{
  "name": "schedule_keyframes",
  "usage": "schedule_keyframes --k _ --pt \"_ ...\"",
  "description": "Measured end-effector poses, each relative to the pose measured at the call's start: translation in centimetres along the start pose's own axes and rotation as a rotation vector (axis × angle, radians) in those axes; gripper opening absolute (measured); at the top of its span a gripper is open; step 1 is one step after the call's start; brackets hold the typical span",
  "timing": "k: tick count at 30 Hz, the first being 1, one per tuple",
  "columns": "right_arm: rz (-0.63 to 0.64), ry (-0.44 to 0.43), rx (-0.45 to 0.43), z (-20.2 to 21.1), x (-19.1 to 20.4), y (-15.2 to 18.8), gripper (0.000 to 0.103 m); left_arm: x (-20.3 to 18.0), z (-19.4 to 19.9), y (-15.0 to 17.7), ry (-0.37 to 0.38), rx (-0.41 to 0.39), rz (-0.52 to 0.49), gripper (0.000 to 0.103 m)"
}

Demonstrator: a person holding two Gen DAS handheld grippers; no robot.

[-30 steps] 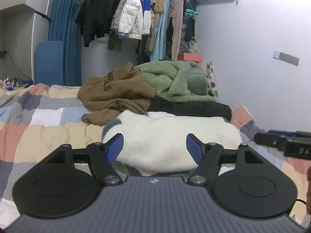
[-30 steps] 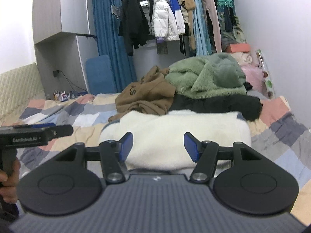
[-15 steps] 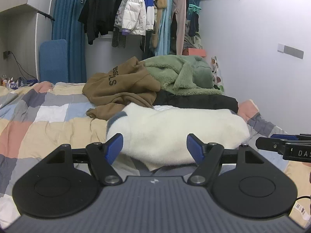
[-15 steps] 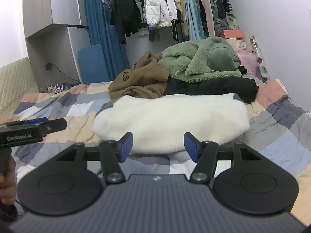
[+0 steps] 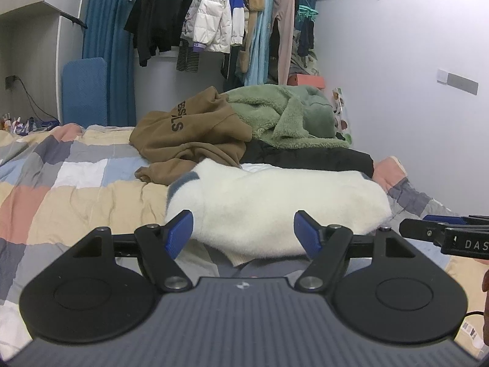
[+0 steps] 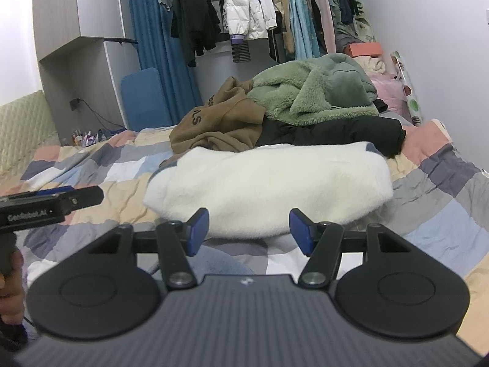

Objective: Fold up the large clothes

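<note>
Showing only in right wrist view: quilted headboard (image 6: 21, 131) behind checked quilt (image 6: 443, 189).

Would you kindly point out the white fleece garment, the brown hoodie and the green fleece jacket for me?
white fleece garment (image 6: 269, 183), right wrist view, middle of its top surface.
brown hoodie (image 5: 195, 140), left wrist view, fabric just below the printed letters.
green fleece jacket (image 6: 305, 98), right wrist view, fuzzy lining at the front.
</note>
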State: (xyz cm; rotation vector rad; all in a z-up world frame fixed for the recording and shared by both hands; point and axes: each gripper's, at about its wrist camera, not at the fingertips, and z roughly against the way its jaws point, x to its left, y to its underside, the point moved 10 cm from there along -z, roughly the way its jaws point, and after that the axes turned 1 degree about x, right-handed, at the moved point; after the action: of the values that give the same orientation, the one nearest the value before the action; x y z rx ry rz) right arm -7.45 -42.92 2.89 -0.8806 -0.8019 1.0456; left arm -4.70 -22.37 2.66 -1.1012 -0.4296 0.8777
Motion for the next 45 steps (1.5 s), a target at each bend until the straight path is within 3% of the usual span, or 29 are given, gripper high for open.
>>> schedule_keyframes --k 4,8,10,13,33,45 --pt "0.005 0.011 -0.003 0.0 0.0 -0.1 0.062 0.0 -0.1 0.1 0.004 0.01 0.01 0.096" --pt "0.009 0.025 0.0 -0.1 -0.2 -0.2 0.062 0.0 -0.2 0.1 -0.01 0.013 0.007 0.102" --pt "0.004 0.03 -0.002 0.0 -0.4 -0.3 0.084 0.0 -0.1 0.1 -0.013 0.019 0.01 0.103" --pt "-0.003 0.034 -0.021 0.3 -0.7 -0.6 0.099 0.1 -0.1 0.1 -0.025 0.019 0.011 0.103" --pt "0.004 0.069 -0.016 0.2 -1.1 -0.9 0.103 -0.1 0.7 -0.3 -0.094 0.006 -0.003 0.103" --pt "0.006 0.076 -0.01 0.3 -0.7 -0.6 0.103 0.0 1.2 -0.4 -0.089 -0.003 -0.004 0.103"
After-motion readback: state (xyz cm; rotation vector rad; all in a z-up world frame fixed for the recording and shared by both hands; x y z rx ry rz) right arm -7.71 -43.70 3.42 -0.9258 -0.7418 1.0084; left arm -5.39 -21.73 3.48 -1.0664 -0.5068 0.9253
